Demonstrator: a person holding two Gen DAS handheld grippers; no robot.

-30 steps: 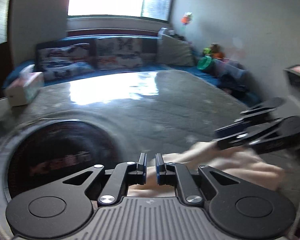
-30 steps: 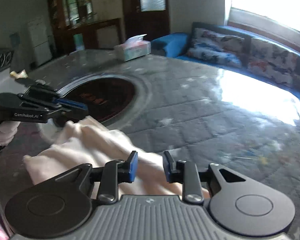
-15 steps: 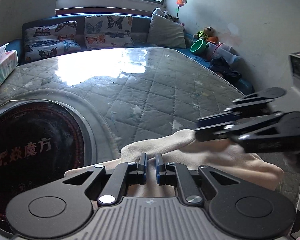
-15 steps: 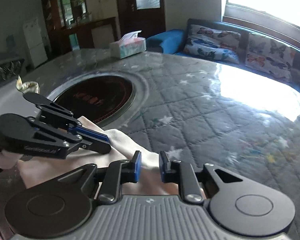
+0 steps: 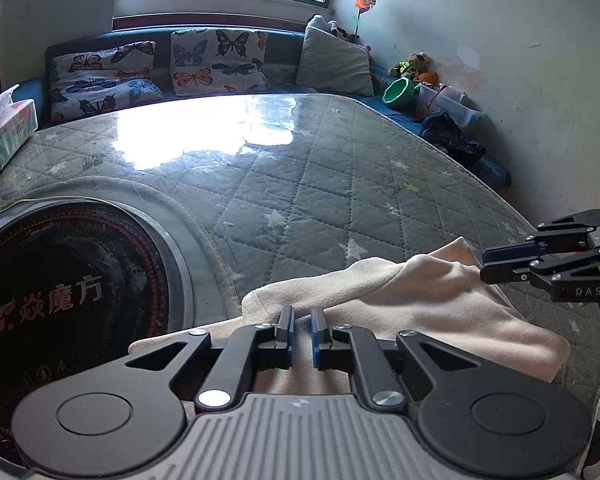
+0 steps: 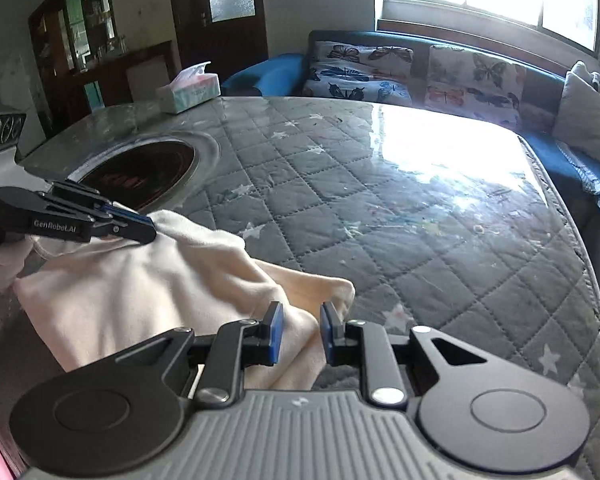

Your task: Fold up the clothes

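Note:
A cream garment (image 5: 420, 300) lies bunched at the near edge of the quilted table; it also shows in the right wrist view (image 6: 148, 296). My left gripper (image 5: 302, 320) is nearly shut, its pads pinching a fold of the garment's left edge; from the right wrist view (image 6: 140, 226) it is seen clamped on the cloth. My right gripper (image 6: 302, 322) stands open a little, with the garment's right fold between its pads; in the left wrist view (image 5: 496, 266) it sits at the cloth's right end.
The grey quilted table top (image 5: 340, 184) stretches away under a glossy cover. A round black cooktop (image 5: 60, 300) is set into it at the left. A tissue box (image 5: 4, 136) stands at the far left. A sofa with butterfly cushions (image 5: 204, 64) lies beyond.
Both grippers have drawn apart along the garment, and the cloth is stretched wider between them. The right gripper's jaws have opened slightly. The cameras have tilted and steadied.

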